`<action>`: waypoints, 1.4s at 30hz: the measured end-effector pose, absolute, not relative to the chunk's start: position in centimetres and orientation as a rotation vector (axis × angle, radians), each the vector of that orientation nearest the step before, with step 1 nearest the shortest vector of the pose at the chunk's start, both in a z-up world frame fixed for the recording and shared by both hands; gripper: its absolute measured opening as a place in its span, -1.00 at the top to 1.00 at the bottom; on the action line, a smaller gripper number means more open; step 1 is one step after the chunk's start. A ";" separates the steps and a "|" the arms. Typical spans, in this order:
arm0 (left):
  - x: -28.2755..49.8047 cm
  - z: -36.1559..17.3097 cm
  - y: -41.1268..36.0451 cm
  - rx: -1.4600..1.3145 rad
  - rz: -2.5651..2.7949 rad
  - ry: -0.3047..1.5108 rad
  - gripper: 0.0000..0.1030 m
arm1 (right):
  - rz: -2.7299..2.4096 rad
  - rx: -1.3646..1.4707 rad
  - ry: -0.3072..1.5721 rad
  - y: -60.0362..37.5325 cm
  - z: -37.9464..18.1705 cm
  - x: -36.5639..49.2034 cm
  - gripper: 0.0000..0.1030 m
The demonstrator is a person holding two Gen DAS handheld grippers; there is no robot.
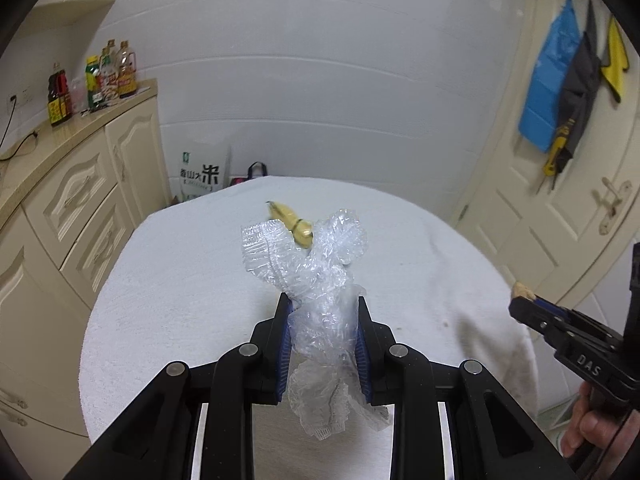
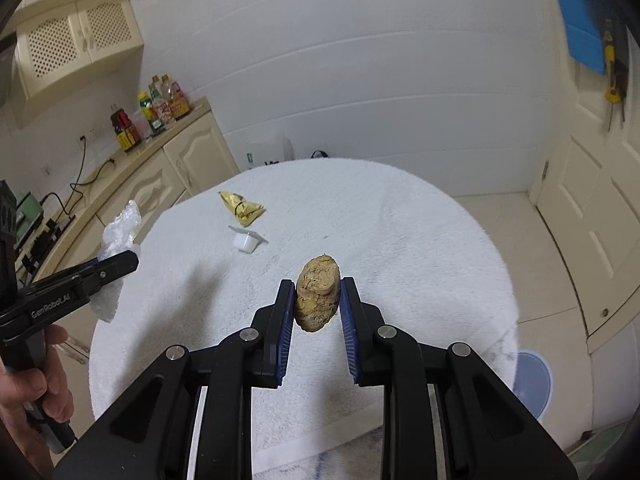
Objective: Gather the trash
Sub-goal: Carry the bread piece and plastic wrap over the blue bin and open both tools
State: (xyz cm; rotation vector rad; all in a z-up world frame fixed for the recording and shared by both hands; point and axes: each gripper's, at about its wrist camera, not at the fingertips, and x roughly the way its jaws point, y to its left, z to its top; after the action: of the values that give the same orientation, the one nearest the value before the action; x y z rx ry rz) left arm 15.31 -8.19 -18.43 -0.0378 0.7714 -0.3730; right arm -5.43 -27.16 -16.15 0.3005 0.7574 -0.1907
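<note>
My left gripper (image 1: 323, 300) is shut on a crumpled clear plastic wrap (image 1: 316, 280), held above the white towel-covered round table (image 1: 180, 280). The wrap bulges out past the fingertips and hangs down behind them. My right gripper (image 2: 318, 284) is shut on a brown, crusty lump of food scrap (image 2: 318, 298), also lifted off the table. In the right wrist view the left gripper (image 2: 124, 260) shows at the left with the wrap (image 2: 120, 228). In the left wrist view the right gripper (image 1: 518, 300) shows at the right edge with the lump's tip (image 1: 522, 291).
On the table lie a yellow wrapper (image 2: 242, 206) and a small white plastic cup (image 2: 246, 240). Cream cabinets (image 1: 72, 200) with sauce bottles (image 1: 116, 76) stand at the left. A door (image 1: 560, 200) is at the right, and a white bag (image 1: 200, 174) sits behind the table.
</note>
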 end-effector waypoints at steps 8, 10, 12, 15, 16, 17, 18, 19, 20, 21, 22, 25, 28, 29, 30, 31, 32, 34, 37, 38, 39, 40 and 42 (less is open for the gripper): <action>13.3 -17.0 -9.7 -0.015 -0.485 0.741 0.54 | -0.232 0.331 0.691 -29.8 -14.0 -8.5 0.56; 12.5 -16.2 -10.3 -0.005 -0.506 0.724 0.54 | -0.243 0.337 0.676 -30.6 -13.5 -9.3 0.56; 11.4 -15.5 -10.7 0.004 -0.530 0.712 0.54 | -0.259 0.343 0.660 -31.6 -13.0 -10.2 0.56; 9.2 -14.4 -12.3 0.022 -0.565 0.691 0.54 | -0.283 0.355 0.633 -32.9 -12.1 -11.7 0.56; 8.9 -14.2 -12.7 0.027 -0.583 0.684 0.54 | -0.290 0.359 0.625 -33.3 -11.9 -12.2 0.56; 8.3 -13.9 -13.2 0.031 -0.594 0.680 0.54 | -0.304 0.361 0.615 -33.9 -11.5 -12.8 0.56; 8.0 -13.7 -13.7 0.037 -0.610 0.673 0.54 | -0.314 0.363 0.606 -34.3 -11.3 -13.3 0.56; 7.7 -13.5 -14.2 0.045 -0.630 0.663 0.54 | -0.322 0.368 0.599 -34.8 -11.1 -13.9 0.56; 7.4 -13.3 -14.9 0.051 -0.646 0.656 0.54 | -0.332 0.372 0.591 -35.2 -10.9 -14.3 0.56; 6.8 -12.9 -15.5 0.056 -0.657 0.652 0.54 | -0.347 0.374 0.583 -35.7 -10.7 -14.9 0.56; 6.4 -12.7 -16.2 0.068 -0.678 0.644 0.54 | -0.365 0.377 0.575 -36.2 -10.4 -15.6 0.56; 5.7 -12.4 -18.1 0.085 -0.726 0.629 0.54 | -0.411 0.398 0.550 -38.2 -9.9 -17.6 0.56; 5.5 -12.3 -20.0 0.100 -0.773 0.622 0.54 | -0.463 0.415 0.535 -40.3 -9.5 -19.4 0.56; 6.0 -12.3 -21.1 0.102 -0.783 0.624 0.54 | -0.482 0.423 0.529 -41.1 -9.4 -20.3 0.56; 5.8 -12.4 -21.9 0.108 -0.802 0.623 0.54 | -0.499 0.424 0.527 -41.8 -9.3 -20.6 0.56; 6.2 -12.4 -22.6 0.113 -0.816 0.626 0.54 | -0.521 0.425 0.525 -42.5 -9.2 -21.3 0.56; 6.3 -12.4 -23.2 0.116 -0.831 0.630 0.53 | -0.541 0.431 0.524 -43.3 -9.2 -22.1 0.56; 6.4 -12.8 -25.2 0.126 -0.874 0.647 0.54 | -0.574 0.443 0.525 -44.8 -9.3 -23.2 0.56; 7.2 -13.7 -28.3 0.142 -0.934 0.700 0.54 | -0.627 0.467 0.535 -47.1 -10.1 -25.0 0.56; 7.4 -14.1 -28.8 0.148 -0.945 0.713 0.54 | -0.638 0.478 0.540 -47.8 -10.4 -25.3 0.56; 7.5 -15.0 -30.2 0.162 -0.967 0.745 0.54 | -0.657 0.492 0.552 -48.8 -11.0 -25.9 0.56; 7.6 -15.5 -31.3 0.173 -0.977 0.763 0.54 | -0.669 0.503 0.562 -49.5 -11.6 -26.2 0.56; 7.7 -17.3 -33.6 0.213 -0.999 0.806 0.54 | -0.684 0.535 0.586 -51.1 -13.1 -26.4 0.56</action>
State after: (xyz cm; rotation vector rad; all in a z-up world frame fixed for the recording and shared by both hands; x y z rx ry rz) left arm 7.74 -33.57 -17.28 0.2129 0.8065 -0.9987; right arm -26.45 -51.12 -13.09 0.5345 0.5856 -0.6843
